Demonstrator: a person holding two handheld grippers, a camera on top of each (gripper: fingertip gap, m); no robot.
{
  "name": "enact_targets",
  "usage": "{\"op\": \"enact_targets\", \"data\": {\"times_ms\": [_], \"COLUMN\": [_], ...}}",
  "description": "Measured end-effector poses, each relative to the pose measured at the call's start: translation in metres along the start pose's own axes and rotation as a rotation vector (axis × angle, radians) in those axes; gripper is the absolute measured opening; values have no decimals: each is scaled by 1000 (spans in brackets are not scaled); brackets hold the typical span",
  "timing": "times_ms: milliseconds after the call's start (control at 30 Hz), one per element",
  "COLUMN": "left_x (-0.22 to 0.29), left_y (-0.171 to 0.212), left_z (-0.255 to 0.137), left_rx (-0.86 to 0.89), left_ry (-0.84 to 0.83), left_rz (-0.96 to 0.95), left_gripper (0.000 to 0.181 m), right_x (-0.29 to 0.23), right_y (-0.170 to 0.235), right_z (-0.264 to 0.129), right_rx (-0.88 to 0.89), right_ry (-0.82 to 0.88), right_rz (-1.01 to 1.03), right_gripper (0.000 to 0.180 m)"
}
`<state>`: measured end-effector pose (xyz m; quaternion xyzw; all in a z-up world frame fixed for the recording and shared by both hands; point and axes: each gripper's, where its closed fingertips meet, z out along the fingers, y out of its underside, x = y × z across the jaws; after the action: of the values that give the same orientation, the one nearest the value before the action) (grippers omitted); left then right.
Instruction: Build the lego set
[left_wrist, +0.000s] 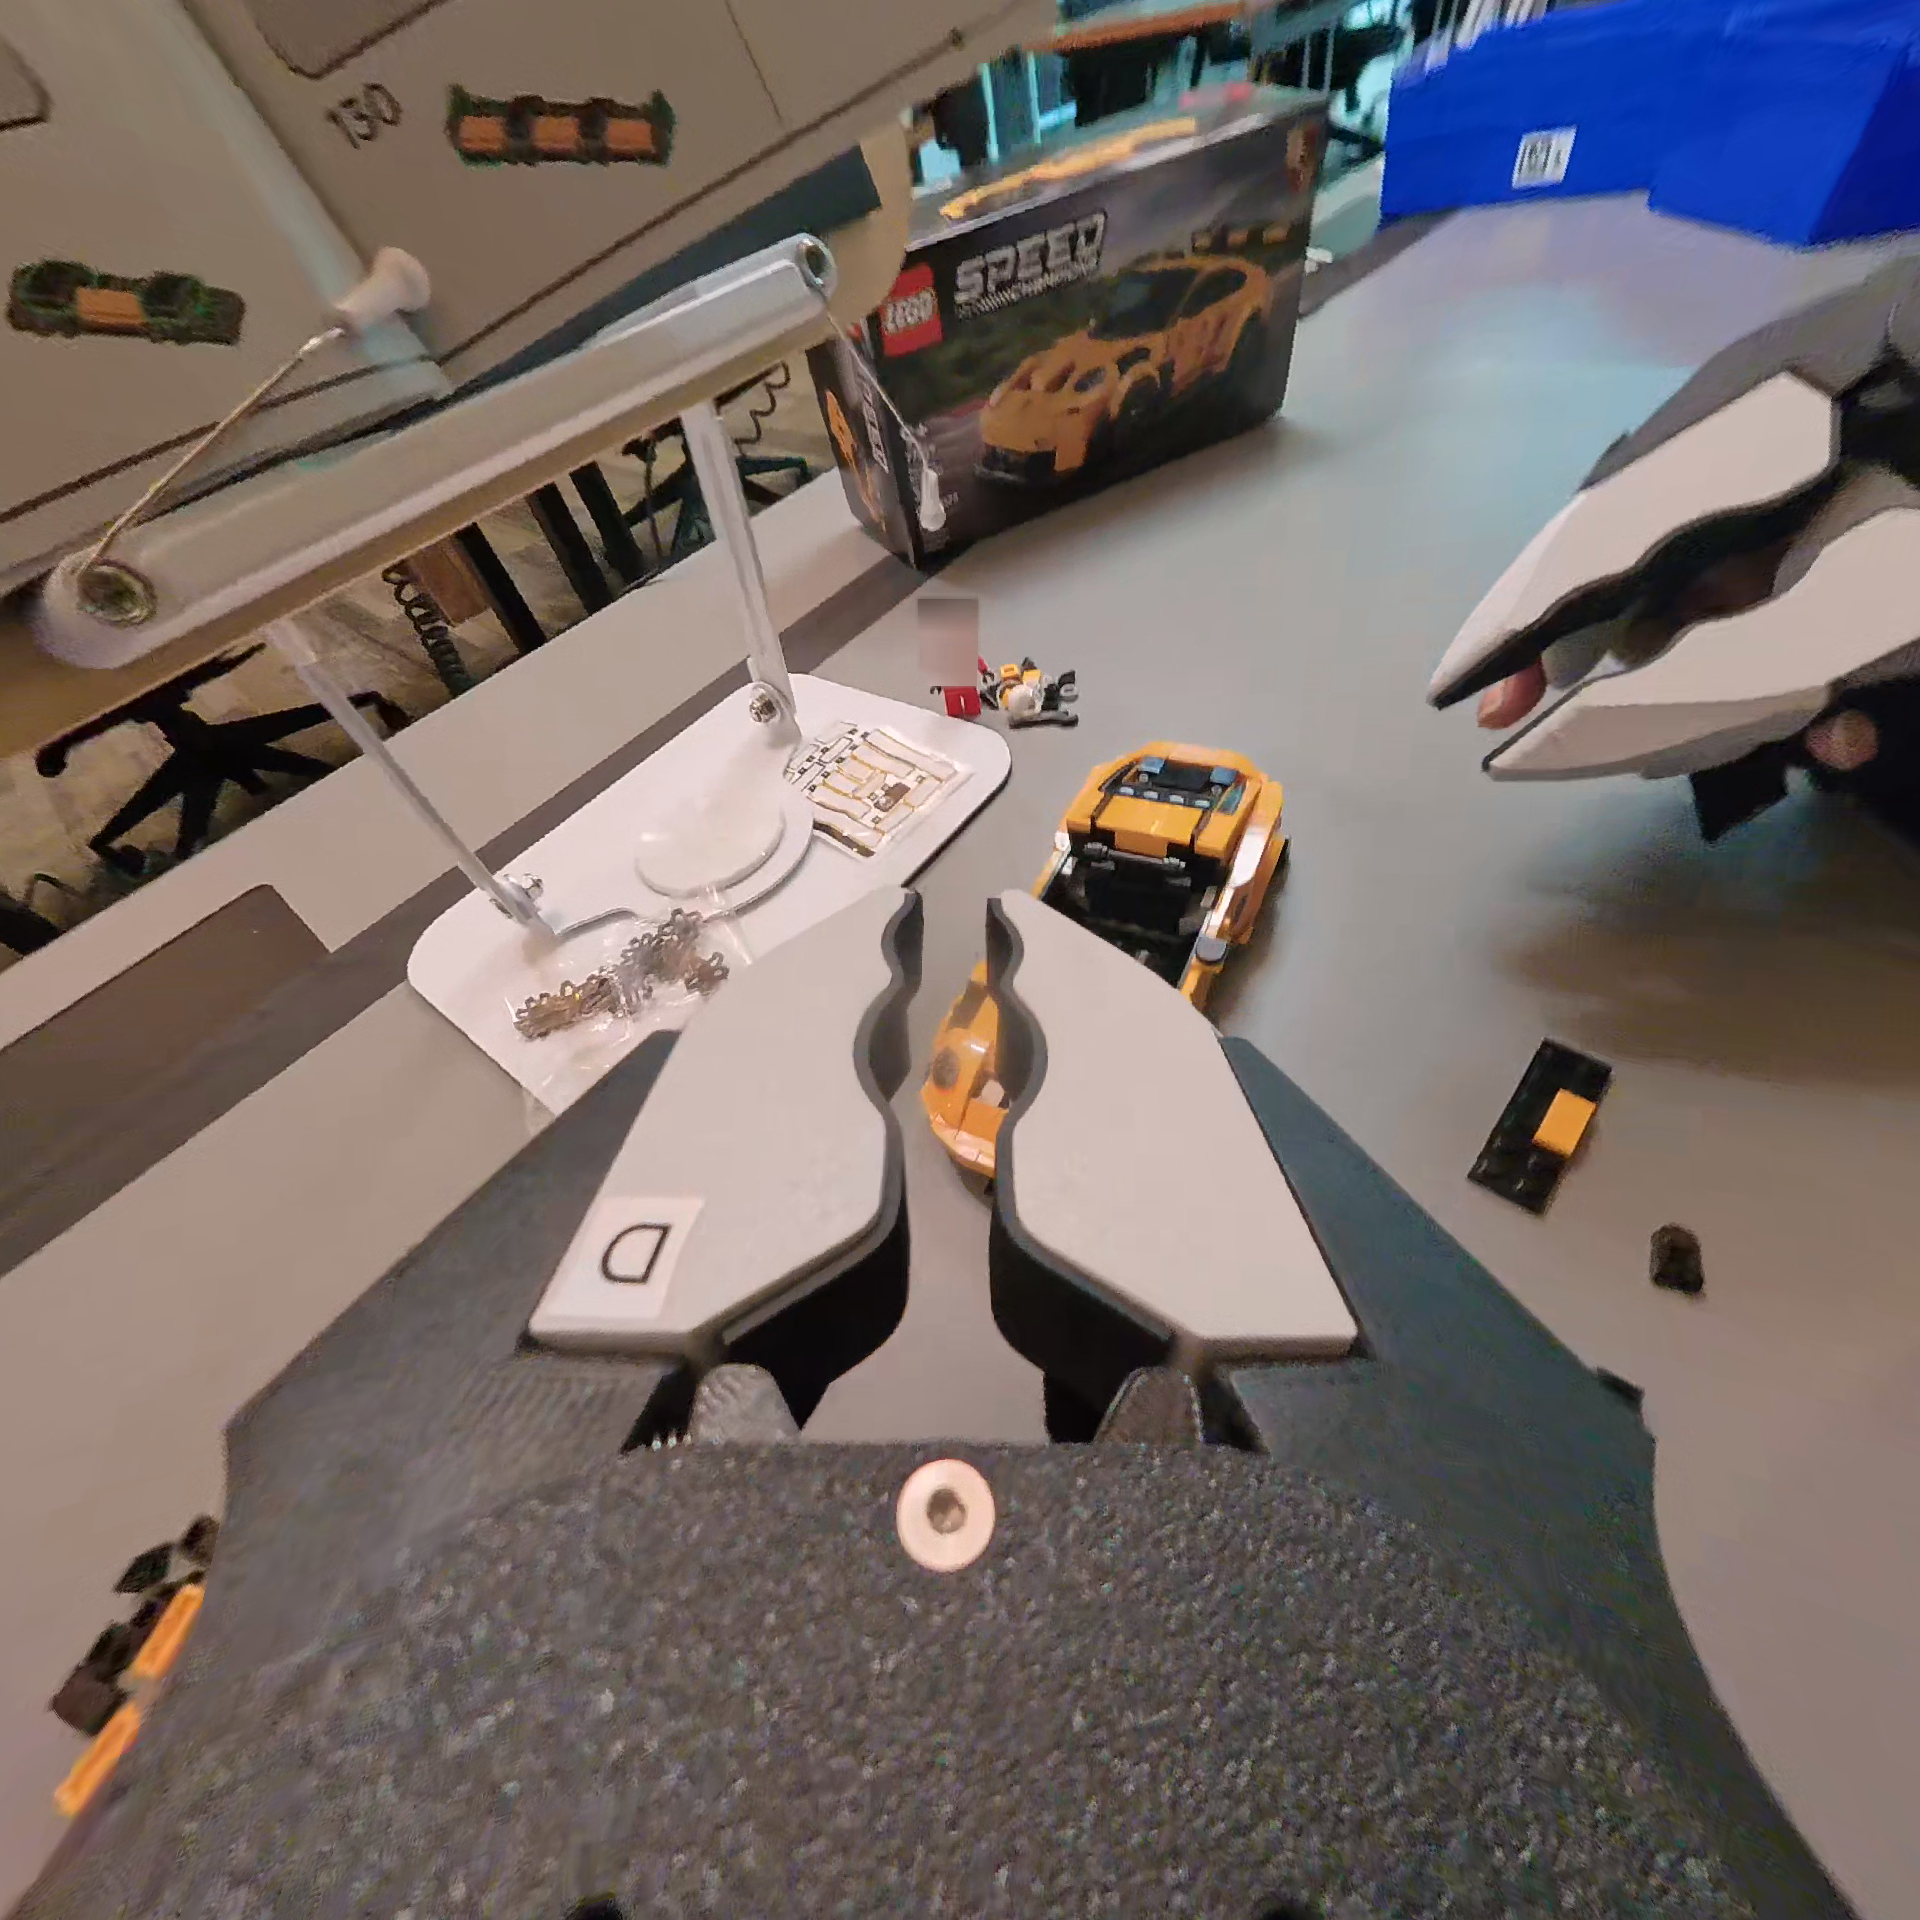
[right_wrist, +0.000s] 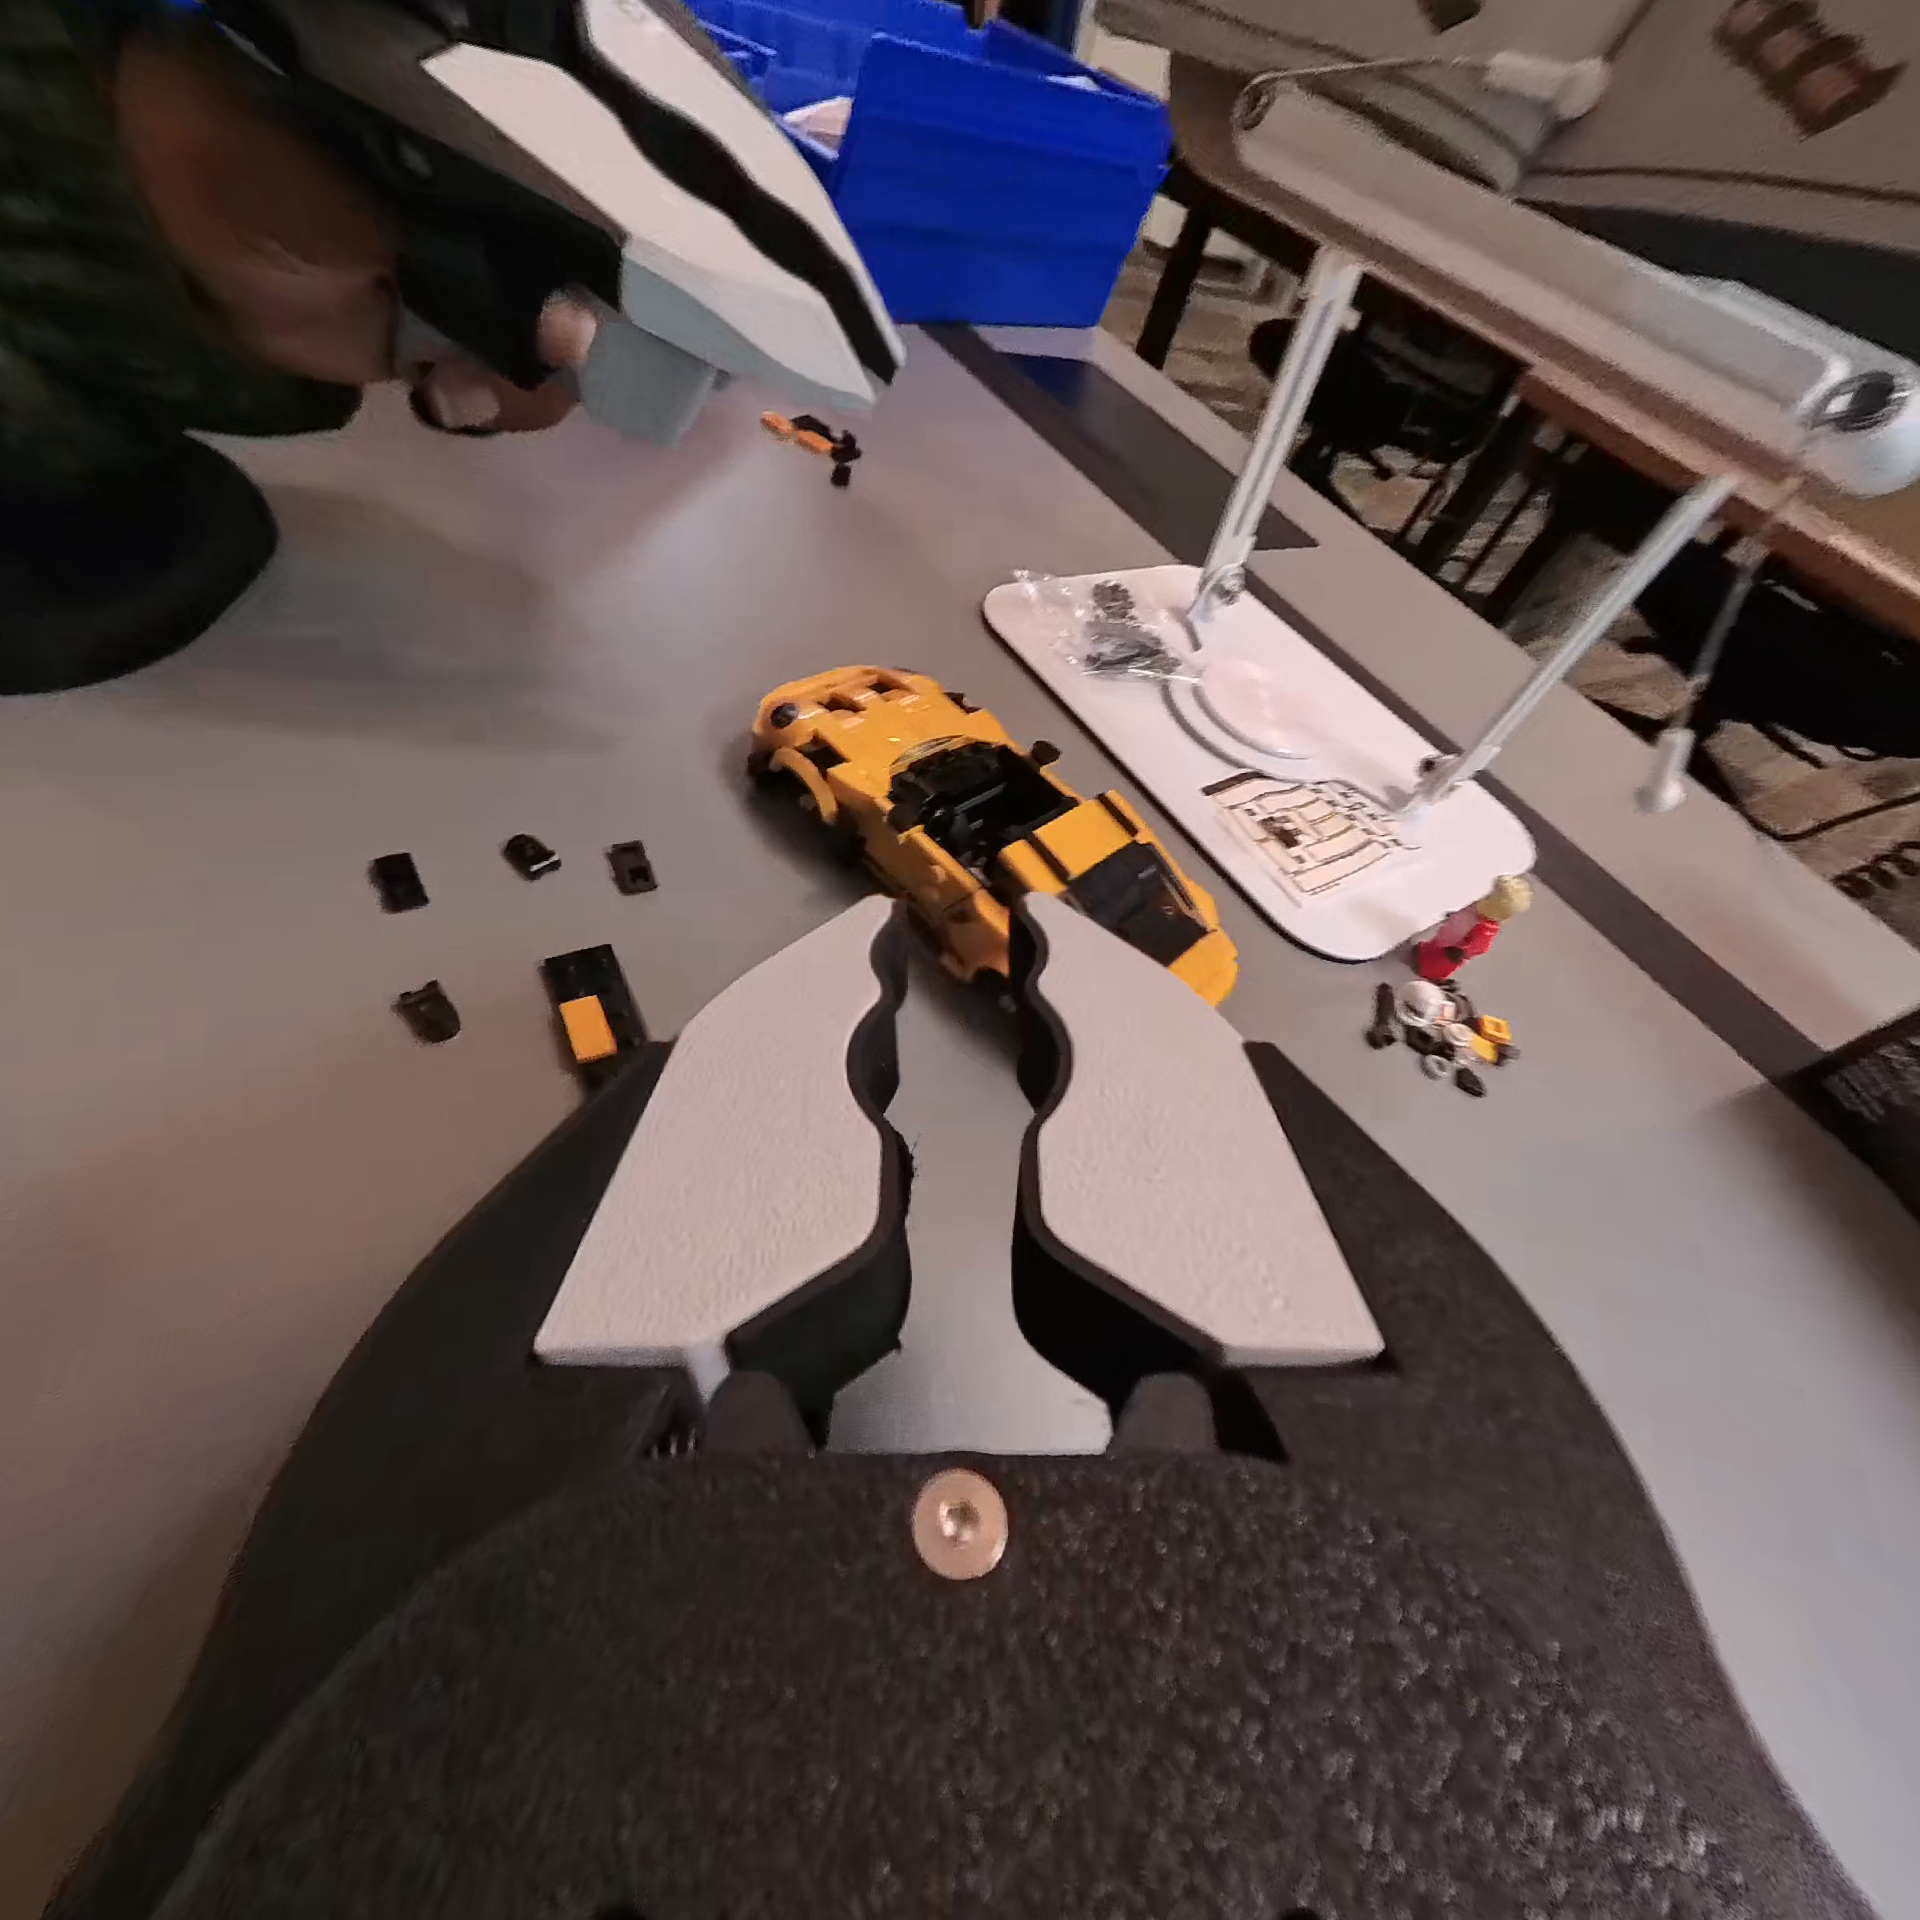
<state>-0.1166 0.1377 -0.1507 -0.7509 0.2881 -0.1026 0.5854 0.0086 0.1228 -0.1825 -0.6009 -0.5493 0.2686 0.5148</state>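
Note:
A partly built yellow and black Lego car (left_wrist: 1164, 862) lies on the grey table (left_wrist: 1455, 436); its cabin is open on top. My left gripper (left_wrist: 954, 914) hovers over the car's front end, narrowly open and empty. My right gripper (right_wrist: 956, 920) hovers near the car's (right_wrist: 987, 821) rear end, open and empty. Each gripper also shows in the other's view: the right one (left_wrist: 1465, 727) at the right, the left one (right_wrist: 883, 374) at the upper left. A black plate with an orange tile (right_wrist: 590, 1013) lies left of my right gripper, with several small black pieces (right_wrist: 532, 855) beside it.
A white stand base (right_wrist: 1351, 748) holds a sticker sheet (right_wrist: 1309, 826) and a bag of parts (right_wrist: 1117, 629). A minifigure (right_wrist: 1465, 925) and loose small parts (right_wrist: 1444, 1029) lie by it. The Lego box (left_wrist: 1091, 353) and blue bins (left_wrist: 1662, 104) stand behind. More pieces (left_wrist: 125, 1662) lie at the lower left. The left gripper's tips are roughly 15 cm from the right gripper's.

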Motion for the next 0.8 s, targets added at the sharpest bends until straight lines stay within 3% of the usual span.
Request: {"op": "enact_targets", "data": {"times_ms": [200, 367, 533, 800], "left_x": [39, 80, 97, 110], "left_y": [13, 37, 47, 58], "left_z": [5, 2, -7, -12], "left_rx": [-85, -196, -253, -310], "left_ry": [190, 399, 500, 563], "left_rz": [96, 174, 202, 229], "left_gripper": [10, 10, 9, 7], "right_x": [-37, -67, -93, -116], "right_y": [11, 33, 34, 43], "right_z": [-1, -1, -1, 12], "right_rx": [-149, -322, -354, -453], "right_ry": [-194, -373, -483, -512], "right_rz": [-133, -191, -193, -156], "right_gripper": [30, 29, 23, 21]}}
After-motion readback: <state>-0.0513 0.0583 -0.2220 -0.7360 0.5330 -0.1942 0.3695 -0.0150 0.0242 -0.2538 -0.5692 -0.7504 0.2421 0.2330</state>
